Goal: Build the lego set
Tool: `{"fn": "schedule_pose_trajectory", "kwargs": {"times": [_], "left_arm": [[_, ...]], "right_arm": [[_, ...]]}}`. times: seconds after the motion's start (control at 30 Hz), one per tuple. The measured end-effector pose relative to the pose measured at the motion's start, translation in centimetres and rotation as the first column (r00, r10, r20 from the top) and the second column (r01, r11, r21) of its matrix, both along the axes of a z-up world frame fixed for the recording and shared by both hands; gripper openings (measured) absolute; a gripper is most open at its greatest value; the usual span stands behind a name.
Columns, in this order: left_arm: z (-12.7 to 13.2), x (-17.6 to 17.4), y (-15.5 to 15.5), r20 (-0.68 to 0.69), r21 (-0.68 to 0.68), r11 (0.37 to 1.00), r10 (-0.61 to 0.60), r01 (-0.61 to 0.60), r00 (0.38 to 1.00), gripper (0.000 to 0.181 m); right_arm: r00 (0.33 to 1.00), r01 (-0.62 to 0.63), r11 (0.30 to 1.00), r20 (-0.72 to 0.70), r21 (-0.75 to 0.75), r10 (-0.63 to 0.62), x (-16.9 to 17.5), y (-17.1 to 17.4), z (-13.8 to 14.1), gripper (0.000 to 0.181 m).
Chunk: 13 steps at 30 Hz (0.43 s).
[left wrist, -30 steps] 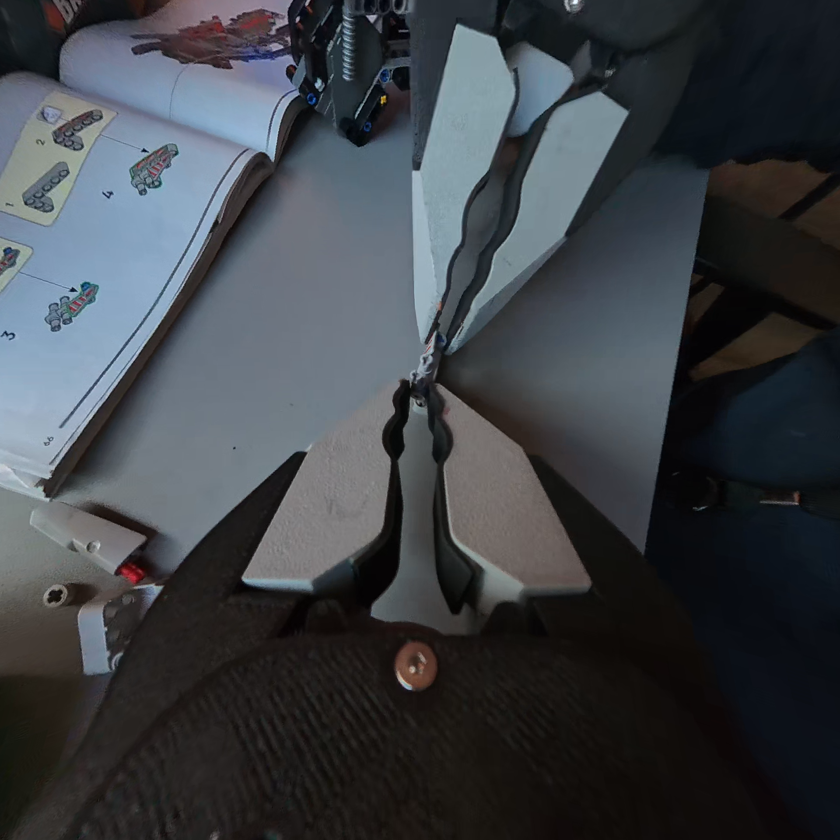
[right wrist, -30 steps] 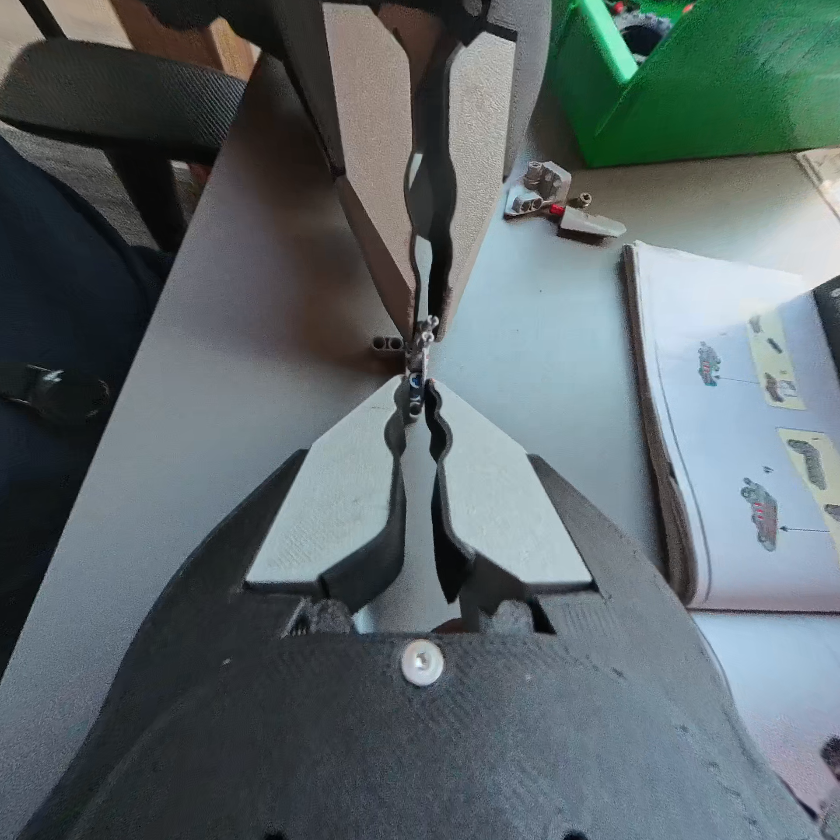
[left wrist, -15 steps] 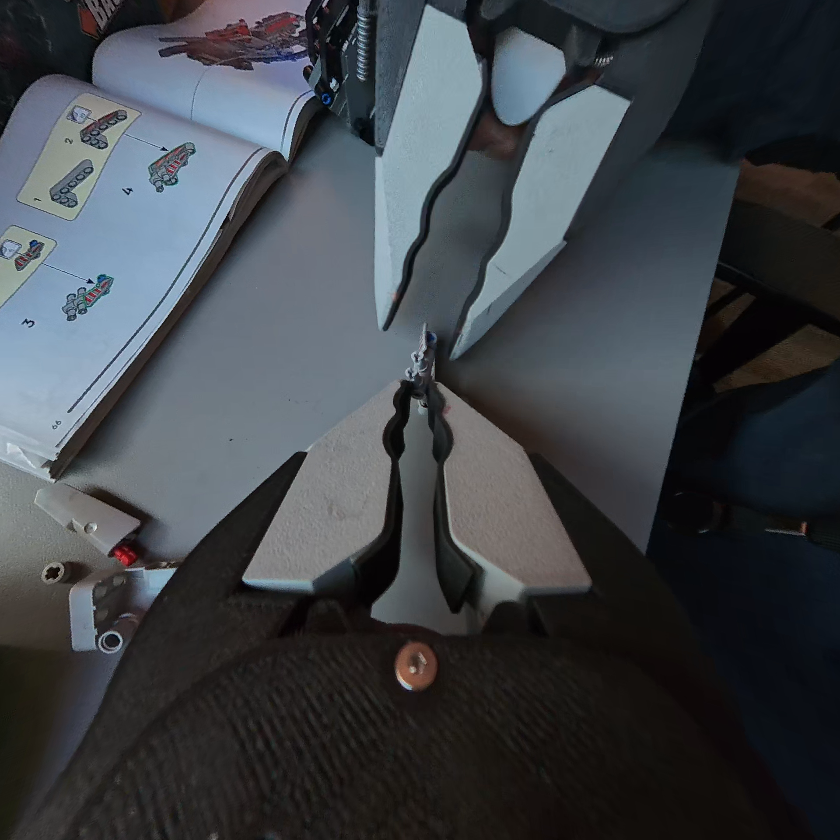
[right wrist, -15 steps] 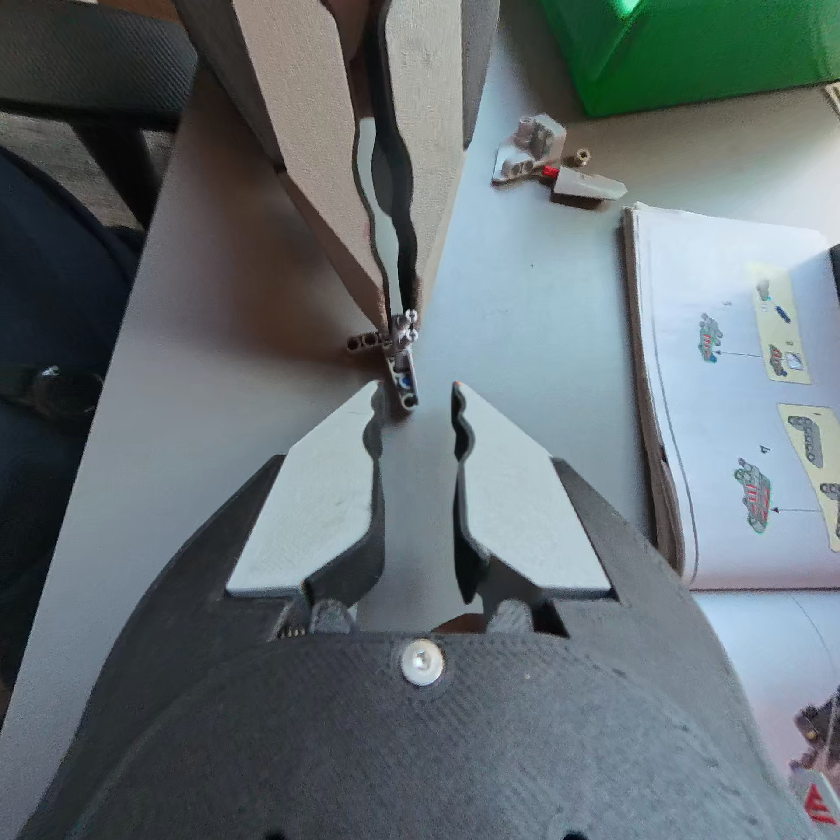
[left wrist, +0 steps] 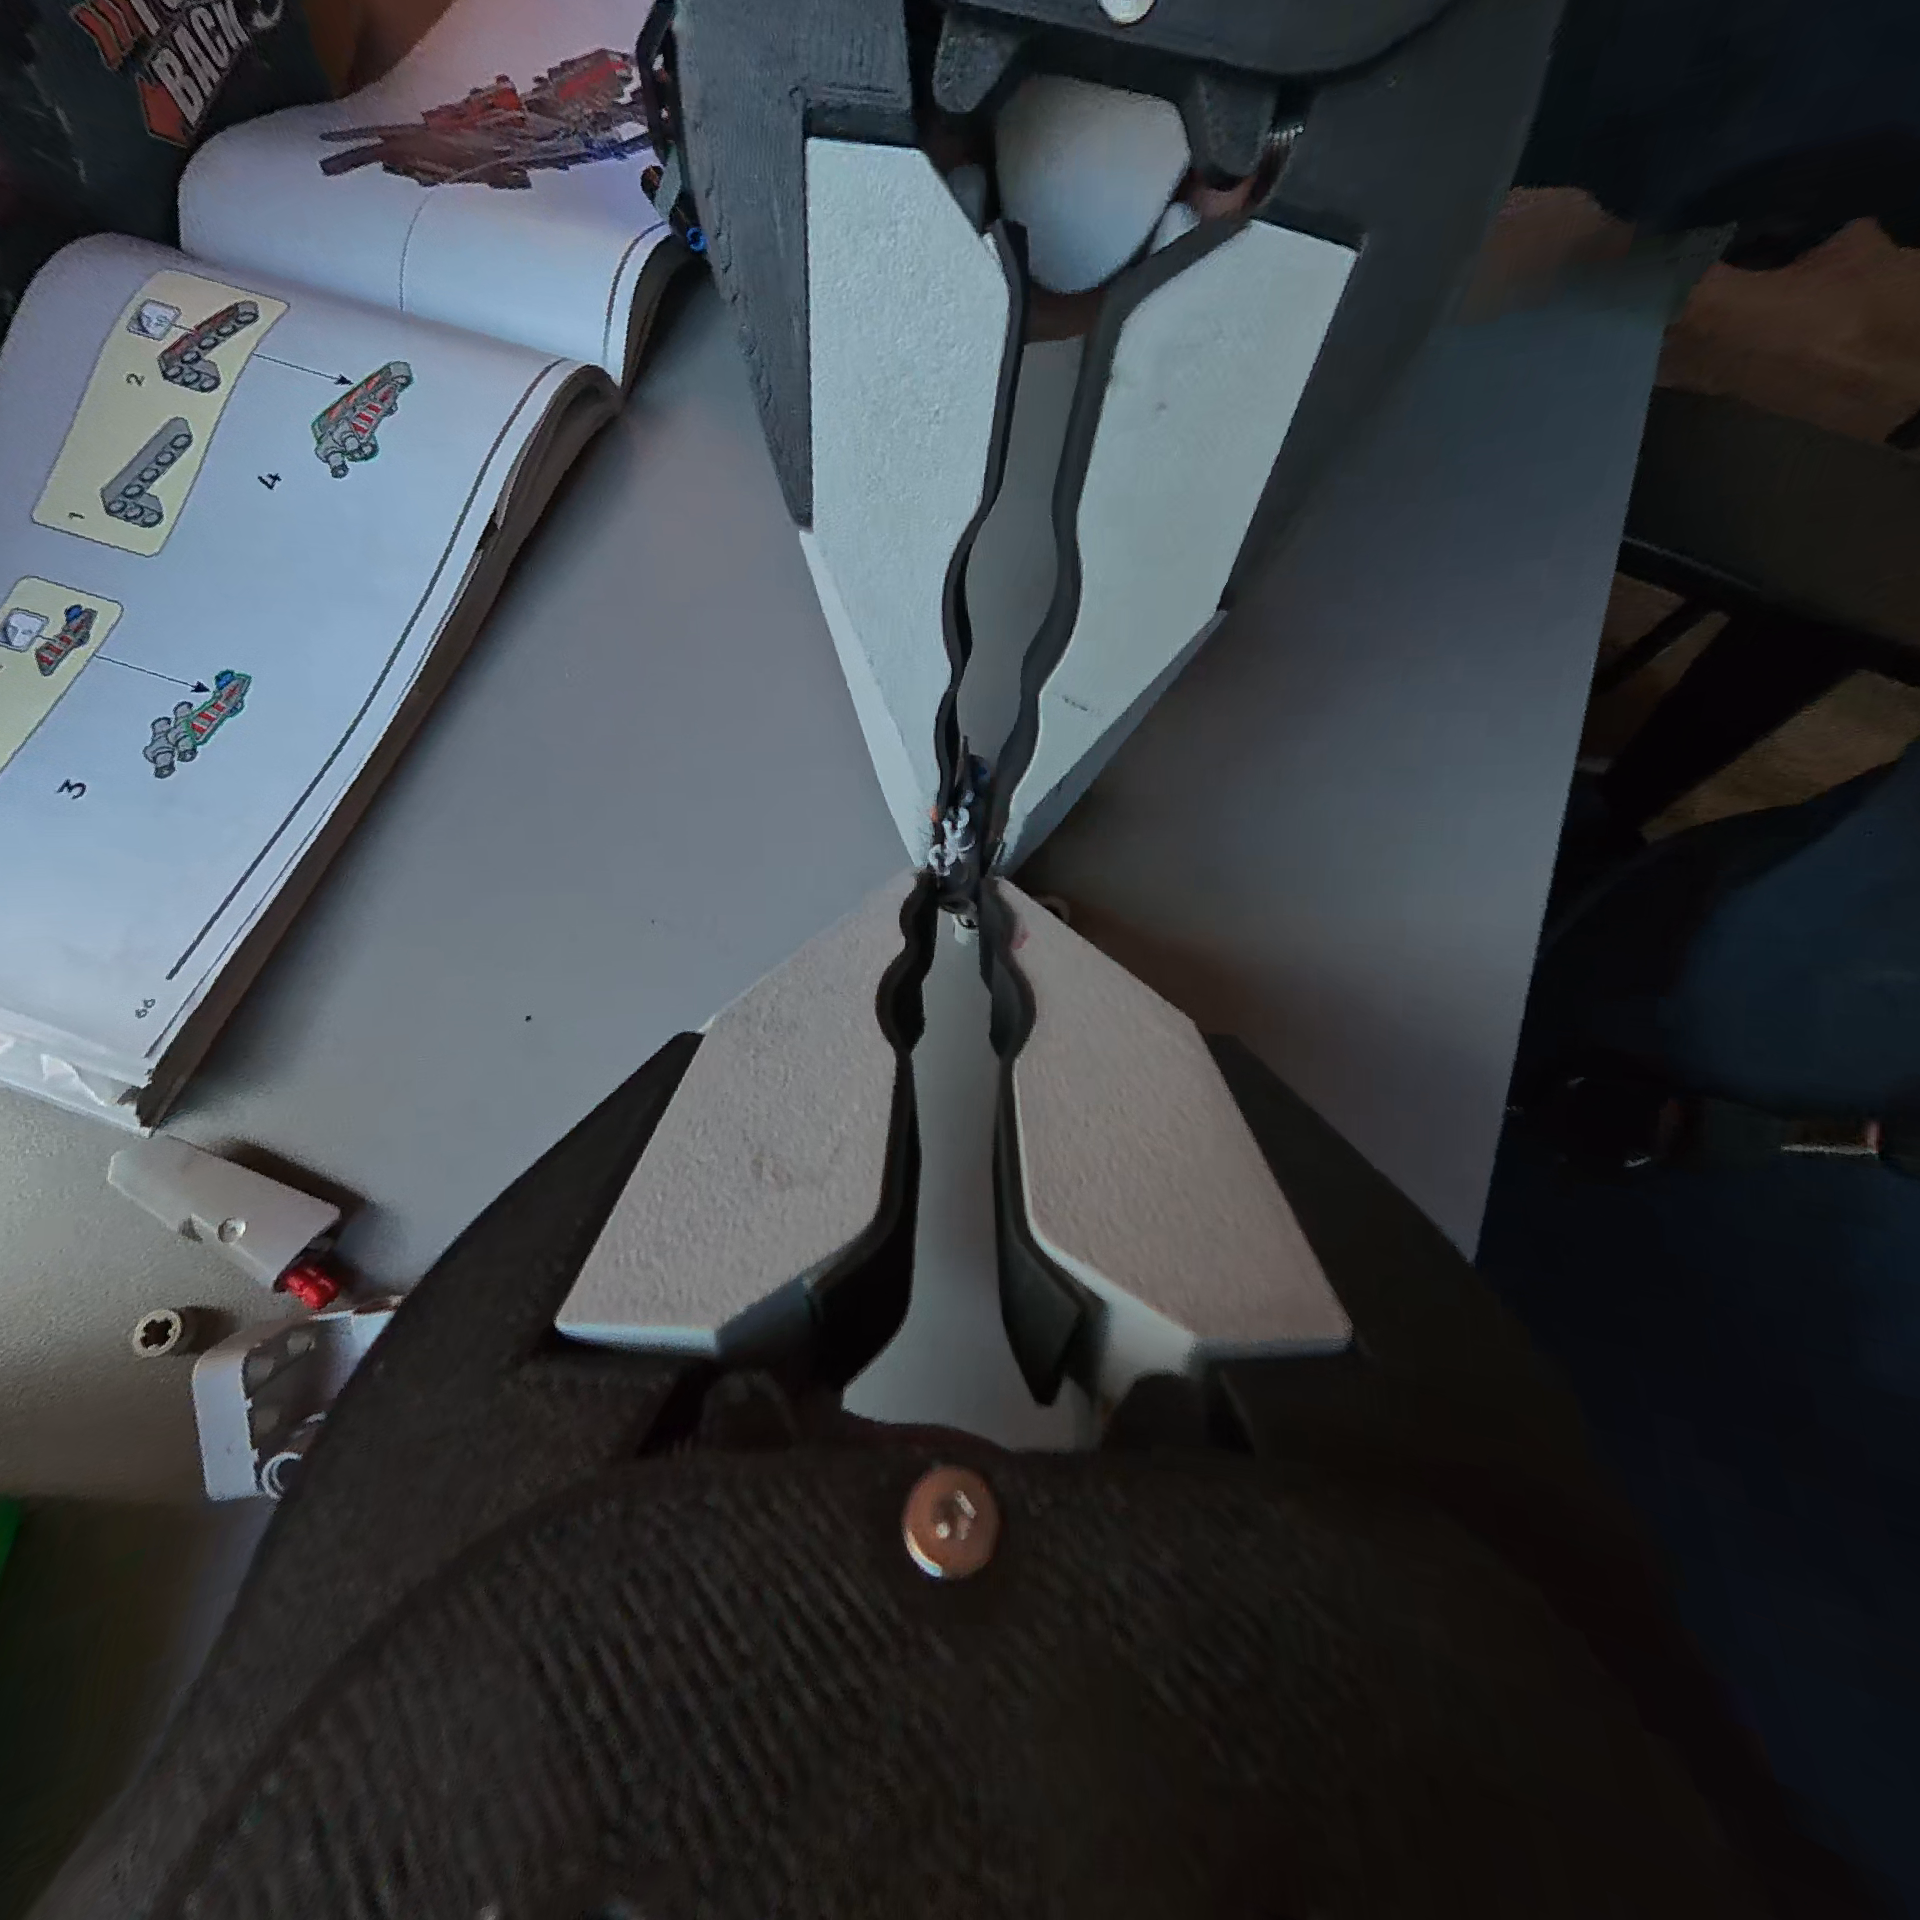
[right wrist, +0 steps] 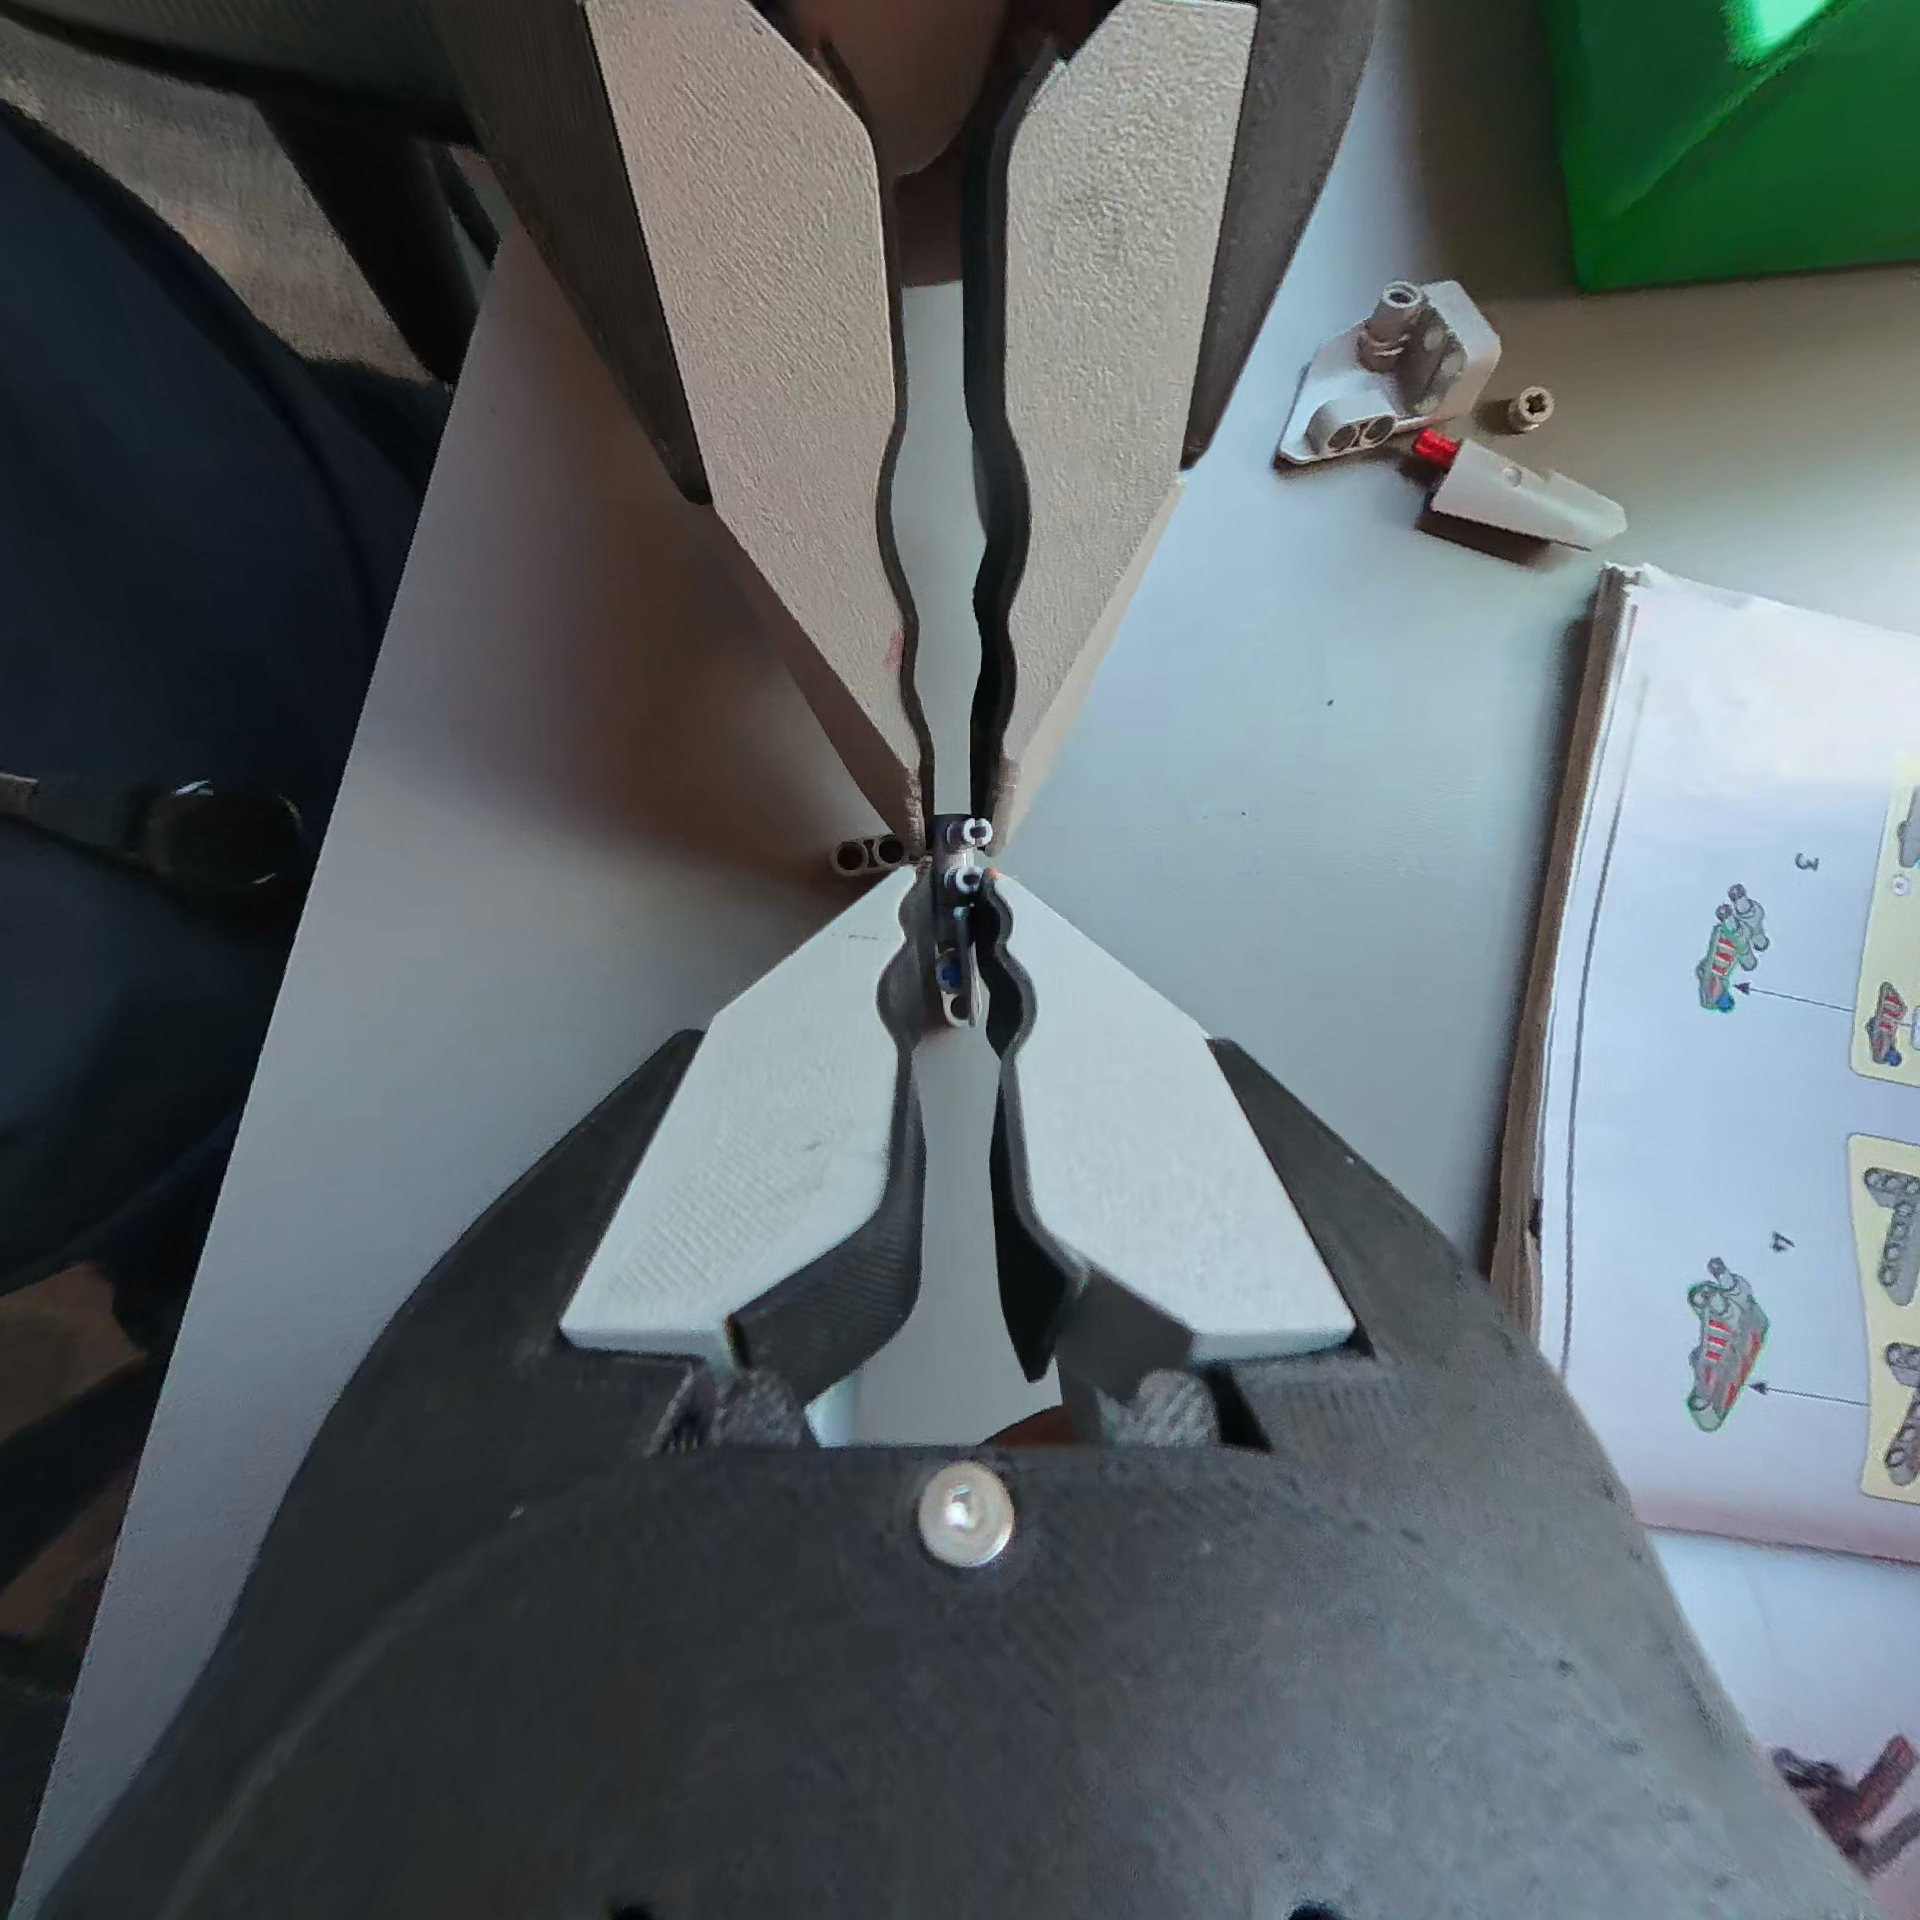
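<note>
Tip to tip over a grey tabletop (right wrist: 1299, 779): left gripper (left wrist: 958, 914) and right gripper (right wrist: 961, 925), each clamped on one end of a small grey Technic sub-assembly (right wrist: 958, 935) with a blue pin, held edge-on between the pads just above the surface. Seen in the right wrist view just beside the meeting fingertips, a short grey two-hole connector (right wrist: 871, 854) lying loose on the tabletop. Off to one side, an open instruction booklet (left wrist: 260, 644) showing numbered steps for a similar small beam assembly, and near its corner a cluster of unused pieces: a light grey panel with connector (right wrist: 1392, 384), a red pin with a wedge-shaped grey panel (right wrist: 1517, 509), and a small tan bush (right wrist: 1529, 407). At the far edge, part of a green bin (right wrist: 1745, 145); beyond the booklet in the left wrist view, a sliver of a darker, larger build, mostly hidden by the opposite gripper. Judged from this layout: an early-to-middle stage, one small sub-assembly in hand and apparently being pressed together or passed across, with loose parts and most of the model yet to be joined.
</note>
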<state>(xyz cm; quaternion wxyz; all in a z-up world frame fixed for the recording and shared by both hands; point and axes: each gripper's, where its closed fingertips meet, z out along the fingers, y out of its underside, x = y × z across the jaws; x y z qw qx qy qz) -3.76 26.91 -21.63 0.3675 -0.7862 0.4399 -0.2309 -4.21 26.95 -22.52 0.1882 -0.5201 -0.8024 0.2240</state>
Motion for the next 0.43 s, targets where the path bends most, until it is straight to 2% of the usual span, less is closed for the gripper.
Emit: {"fn": "schedule_pose_trajectory", "kwargs": {"times": [0.1, 0.23, 0.33, 0.43], "left_arm": [[-0.18, -0.05, -0.05, -0.036, 0.041, 0.999, -0.012, 0.013, 0.999, 0.006], [-0.24, -0.06, -0.01, -0.114, 0.168, 0.986, 0.011, 0.009, 0.993, 0.006], [-0.26, -0.02, 0.05, -0.116, 0.181, 0.983, 0.029, -0.008, 0.993, 0.006], [-0.31, 0.00, 0.05, -0.114, 0.171, 0.985, 0.053, -0.033, 0.992, 0.007]], "right_arm": [[0.994, -0.035, 0.996, 0.107, 0.082, 0.026, 0.17, 0.07, -0.11, 0.005], [0.970, -0.090, 0.982, 0.237, 0.166, 0.049, 0.39, 0.20, -0.13, 0.005], [0.966, -0.121, 0.976, 0.249, 0.182, 0.073, 0.42, 0.20, -0.23, 0.003], [0.972, -0.088, 0.980, 0.230, 0.179, 0.045, 0.41, 0.16, -0.46, 0.005]]}}
